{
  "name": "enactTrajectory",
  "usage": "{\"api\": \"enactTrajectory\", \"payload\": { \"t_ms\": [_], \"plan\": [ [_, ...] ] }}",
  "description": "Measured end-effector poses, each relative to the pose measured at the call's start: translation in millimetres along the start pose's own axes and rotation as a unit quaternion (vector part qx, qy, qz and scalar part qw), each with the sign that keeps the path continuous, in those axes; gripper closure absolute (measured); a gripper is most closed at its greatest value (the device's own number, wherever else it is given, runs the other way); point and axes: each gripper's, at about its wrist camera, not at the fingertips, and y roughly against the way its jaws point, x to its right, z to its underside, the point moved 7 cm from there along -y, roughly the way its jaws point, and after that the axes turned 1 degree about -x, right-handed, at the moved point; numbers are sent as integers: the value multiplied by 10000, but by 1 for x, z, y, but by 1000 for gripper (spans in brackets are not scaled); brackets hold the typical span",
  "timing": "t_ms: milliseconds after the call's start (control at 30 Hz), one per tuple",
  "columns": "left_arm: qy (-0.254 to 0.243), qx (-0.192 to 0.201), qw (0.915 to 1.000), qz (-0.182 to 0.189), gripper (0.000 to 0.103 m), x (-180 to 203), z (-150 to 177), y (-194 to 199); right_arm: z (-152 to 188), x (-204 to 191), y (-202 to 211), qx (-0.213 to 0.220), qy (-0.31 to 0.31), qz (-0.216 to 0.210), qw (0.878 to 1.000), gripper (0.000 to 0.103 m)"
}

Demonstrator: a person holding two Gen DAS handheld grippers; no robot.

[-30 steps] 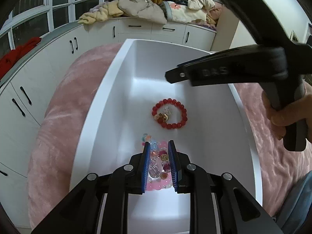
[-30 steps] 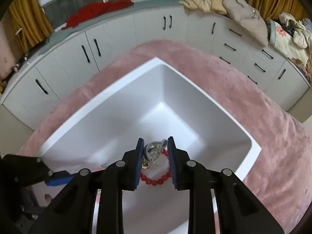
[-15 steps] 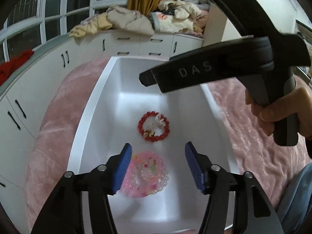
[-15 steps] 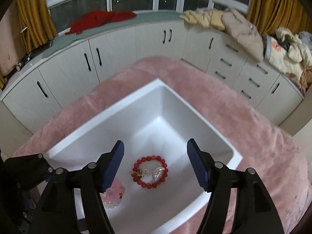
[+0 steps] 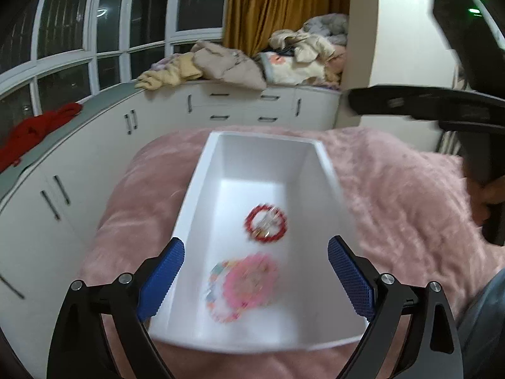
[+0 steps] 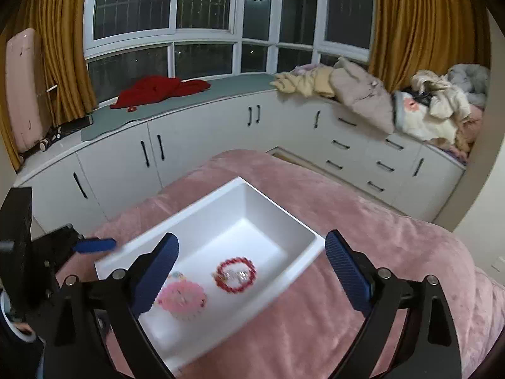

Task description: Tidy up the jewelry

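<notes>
In the left wrist view, the left gripper (image 5: 252,276) spreads wide across the lower frame, holding nothing. Between its blue pads sits a white tray (image 5: 202,170) on a pink blanket (image 5: 394,189). A red bead bracelet (image 5: 265,223) lies mid-frame in the tray, a blurred pink bracelet (image 5: 244,285) just below it.

In the right wrist view, the right gripper (image 6: 251,271) is likewise wide and empty. The tray (image 6: 277,211) sits centre-low, with the red bracelet (image 6: 235,274) right of the pink one (image 6: 182,300). The left gripper's tool shows at left; I cannot tell its spread here.

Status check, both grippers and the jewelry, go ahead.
Left gripper open, right gripper open, both empty. Red bracelet and pink bracelet in white tray. Nothing blocking.
</notes>
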Motion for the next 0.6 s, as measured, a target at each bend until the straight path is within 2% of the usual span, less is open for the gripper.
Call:
{"api": "enactTrajectory", "payload": {
  "t_ms": [67,267,367,467,600],
  "plan": [
    [81,-104,9999,-82,9,-3,9,2,12,-2,9,3,95,53,9999,5],
    [525,-114,9984,-184,9,-6,16,12,58,-14,27,13,321,186,9993,5],
    [453,-110,9986,-244,8,3,23,16,77,-21,33,103,248,108,9996,5],
    [252,-162,9985,-463,8,11,30,18,91,-28,35,197,282,110,9993,5],
    [215,-213,9983,-496,6,17,35,18,100,-34,34,233,341,130,9991,5]
  ]
}}
